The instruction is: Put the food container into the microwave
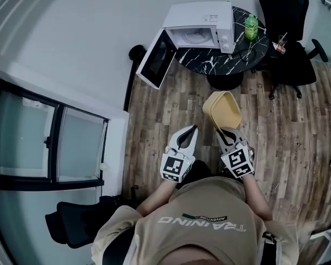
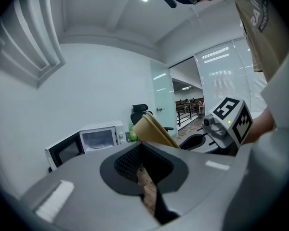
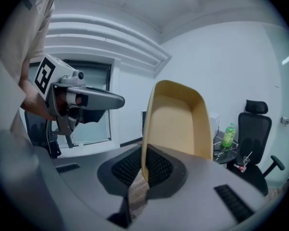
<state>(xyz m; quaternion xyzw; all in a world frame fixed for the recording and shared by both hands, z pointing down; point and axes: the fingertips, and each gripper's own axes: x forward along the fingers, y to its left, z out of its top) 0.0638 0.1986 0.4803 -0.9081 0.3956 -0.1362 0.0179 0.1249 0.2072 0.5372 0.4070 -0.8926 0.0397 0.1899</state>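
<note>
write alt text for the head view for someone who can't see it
Seen from above, a person's right tool grips a tan food container by its rim over a wood floor, the left tool empty beside it. Ahead, a white microwave stands with its door open on a black marbled table, a green bottle beside it.

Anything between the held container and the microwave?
Head view: only bare wood floor, then the edge of the table under the microwave. The container is clamped in the right hand-held gripper.
</note>
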